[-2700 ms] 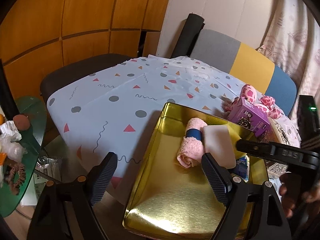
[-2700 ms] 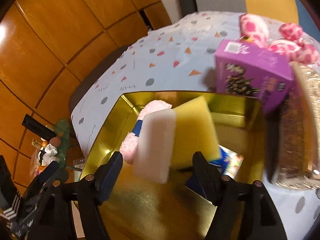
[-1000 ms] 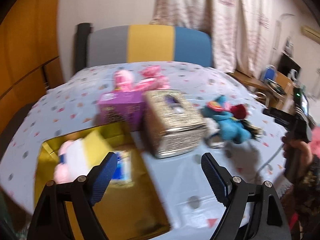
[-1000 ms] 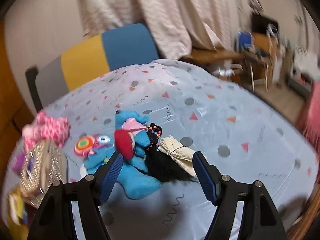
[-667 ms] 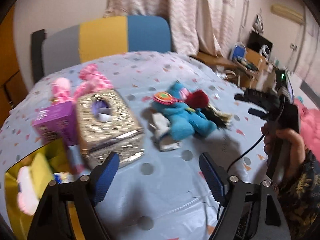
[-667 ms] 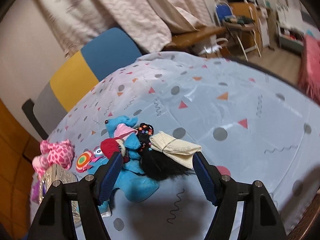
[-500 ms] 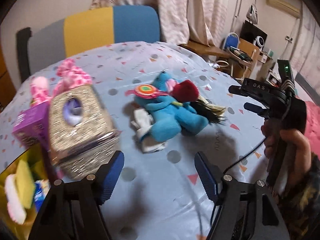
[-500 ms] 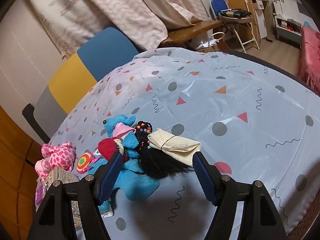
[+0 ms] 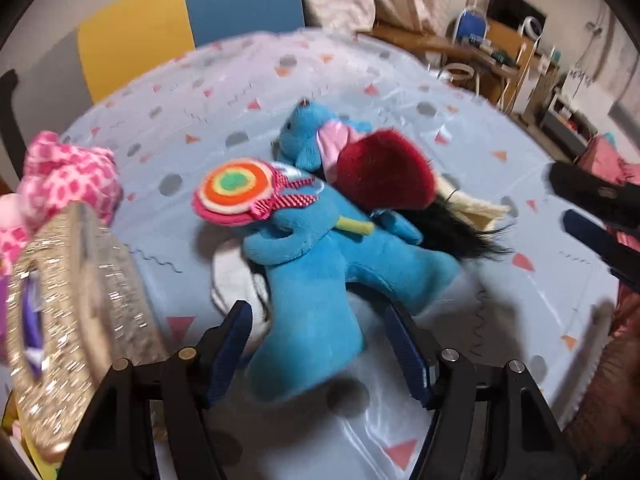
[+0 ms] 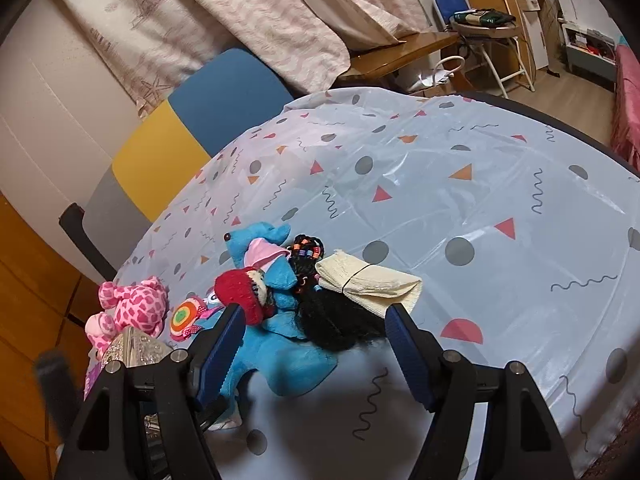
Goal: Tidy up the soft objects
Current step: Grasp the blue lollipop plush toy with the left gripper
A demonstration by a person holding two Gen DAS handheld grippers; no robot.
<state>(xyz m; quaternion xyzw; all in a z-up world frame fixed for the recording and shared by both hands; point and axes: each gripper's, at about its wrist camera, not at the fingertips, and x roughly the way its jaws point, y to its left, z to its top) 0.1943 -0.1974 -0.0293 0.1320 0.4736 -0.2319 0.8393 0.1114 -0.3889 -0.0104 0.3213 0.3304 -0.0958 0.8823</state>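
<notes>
Your left tongs point steeply down over the blue plush toy. Its lower body sits between the two blue pads, but the pads are not pressing it: gaps show on both sides. Those jaws have just been closing and now stand partly open, holding nothing.

Left wrist view: the toy lies on the patterned surface, head toward 12 o'clock, a round felt lollipop on its chest at 10 o'clock from the tongs. A dark red furry piece lies over its head side at 1 o'clock, with black hair trailing toward 3 o'clock. A white cloth pokes out under the toy's side at 9 o'clock. The glittery gold box fills the 8 to 9 o'clock edge, blurred. The pink spotted plush sits behind it at 10 o'clock. Your right tongs show at the 3 o'clock edge, blurred.

Right wrist view: your right tongs stand wide open, empty, above the pile. The black hair and the toy's side show between the pads without touching them. A folded cream cloth tied with a thin band lies at 12 to 1 o'clock, just beside the right pad tip; contact is unclear. The pink spotted plush is at 9 o'clock, the gold box below it.
</notes>
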